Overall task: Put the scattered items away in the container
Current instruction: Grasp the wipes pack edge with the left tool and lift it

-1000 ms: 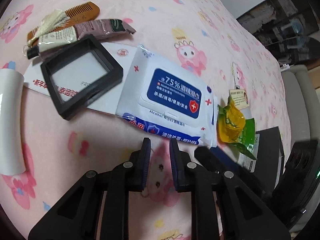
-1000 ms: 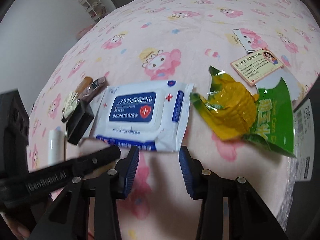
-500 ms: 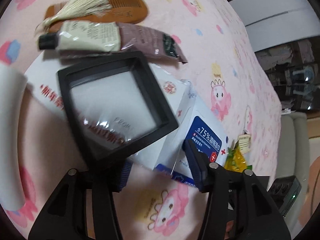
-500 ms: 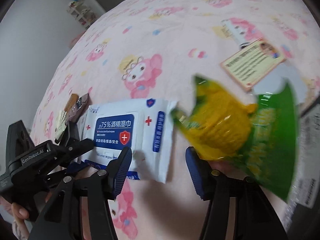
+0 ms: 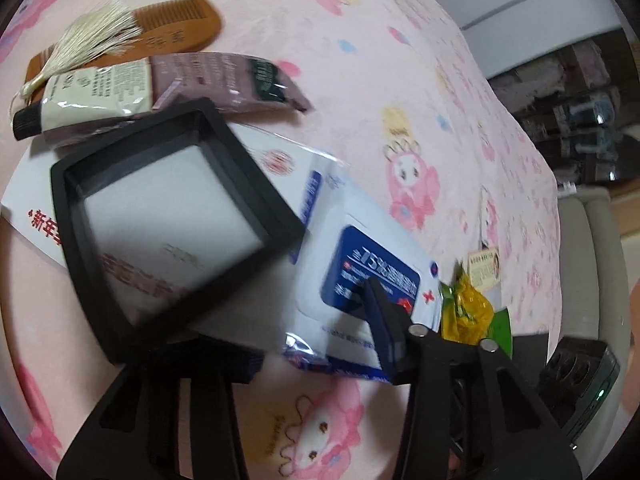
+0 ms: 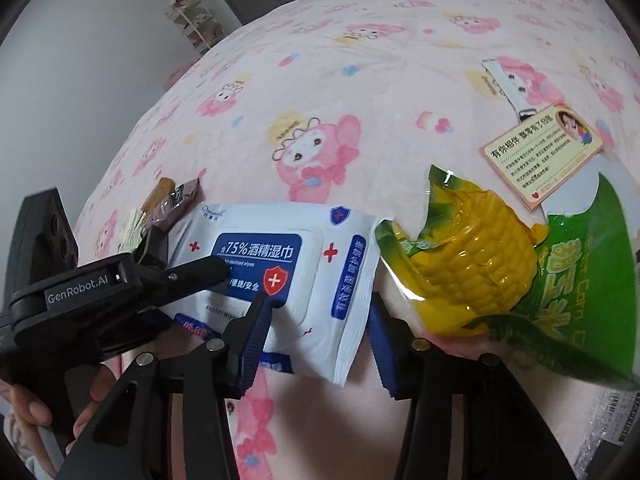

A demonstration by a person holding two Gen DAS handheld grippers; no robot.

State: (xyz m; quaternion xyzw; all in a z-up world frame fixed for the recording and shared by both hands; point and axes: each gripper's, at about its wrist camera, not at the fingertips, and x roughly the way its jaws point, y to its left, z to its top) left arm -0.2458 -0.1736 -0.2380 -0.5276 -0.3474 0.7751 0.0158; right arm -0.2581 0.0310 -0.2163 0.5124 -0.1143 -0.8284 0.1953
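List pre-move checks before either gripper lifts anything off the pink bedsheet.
1. Right gripper straddles the end of the white-and-blue alcohol wipes pack: ok. Its jaws have just been closing, and no pad is seen pressing yet.
2. Left gripper has a grip: cannot tell. Its jaws have just been closing, and one finger is hidden behind the black square frame box.
3. Grippers are clear of each other: ok. They are close but apart over the same pack.
4. Yellow corn cob in a green vacuum pack is clear of the right jaws: not ok. Its corner lies right at the wipes' end.
5. Container located: cannot tell. Neither view clearly shows one.
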